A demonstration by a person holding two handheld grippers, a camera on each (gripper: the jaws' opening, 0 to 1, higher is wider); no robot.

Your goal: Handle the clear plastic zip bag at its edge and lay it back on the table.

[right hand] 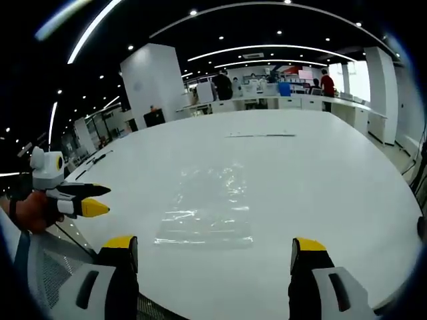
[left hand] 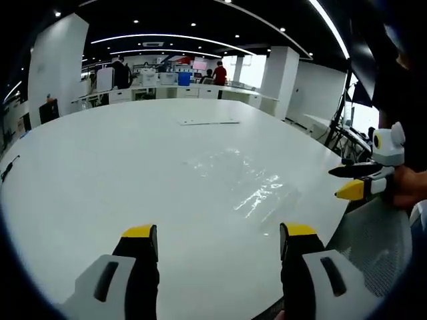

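Bag [right hand: 207,207]: clear plastic zip type, lying flat on white bench [right hand: 320,173], crinkled and glossy, near bench's front edge; seen in left gripper view as glare patch [left hand: 243,177] ahead and slightly right. Nothing touching it. Right gripper [right hand: 217,257] squarely facing bag's near edge, jaws wide open, holding nothing, just short of that edge. Left gripper [left hand: 217,243] also wide open and empty, hovering over bare bench to bag's left; visible in right gripper view at far left [right hand: 90,199], off bench edge. Right gripper visible in left gripper view at far right [left hand: 347,181]. Thin flat strip [right hand: 260,135] further back on bench, well apart from bag. Office desks and people in far background. Step in hand, judged: approach and pinch near edge. Suggest coming in low, almost parallel to bench, one jaw sliding under film lip, closing on edge only. Risk: film slippery and clinging flat, likely to skate away. Lift modestly, then lay back flat without folding.
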